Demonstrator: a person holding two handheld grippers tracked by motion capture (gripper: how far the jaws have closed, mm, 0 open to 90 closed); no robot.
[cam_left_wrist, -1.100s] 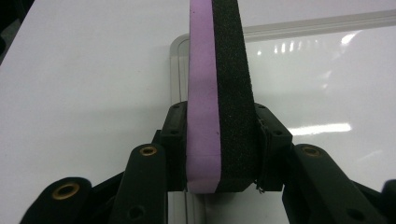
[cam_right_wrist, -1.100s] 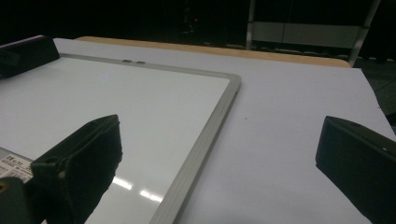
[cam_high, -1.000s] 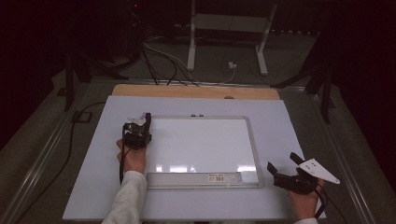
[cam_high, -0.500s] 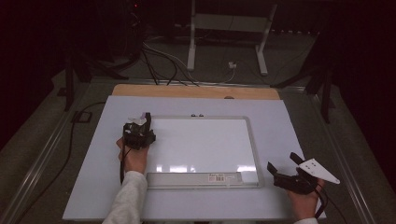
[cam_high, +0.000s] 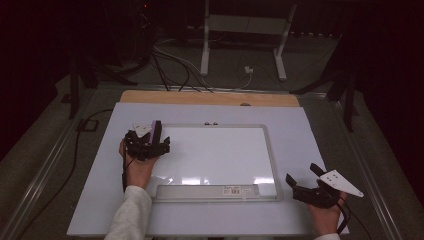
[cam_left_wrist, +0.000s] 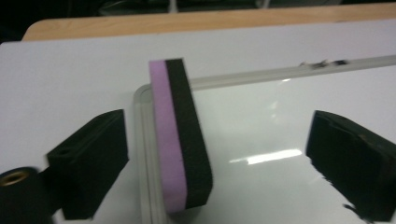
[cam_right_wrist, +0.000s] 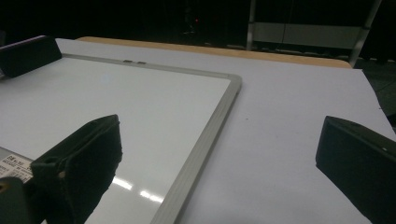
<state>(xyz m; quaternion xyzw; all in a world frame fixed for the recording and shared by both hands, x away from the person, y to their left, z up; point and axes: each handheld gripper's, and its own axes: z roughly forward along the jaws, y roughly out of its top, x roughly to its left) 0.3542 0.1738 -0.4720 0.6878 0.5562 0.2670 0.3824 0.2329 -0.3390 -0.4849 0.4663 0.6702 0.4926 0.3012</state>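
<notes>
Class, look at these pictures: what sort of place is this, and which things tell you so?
Probably a lab or recording workspace, not a classroom: a white framed whiteboard lies flat on a white tabletop, loose cables trail over the dark floor behind, and a white metal stand rises there.

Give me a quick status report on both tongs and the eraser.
Left tongs just opened, jaws clear of the eraser. Eraser stands on edge at the whiteboard corner, over its frame. Right tongs open, empty, over the board's right frame. Nothing in the way.
</notes>
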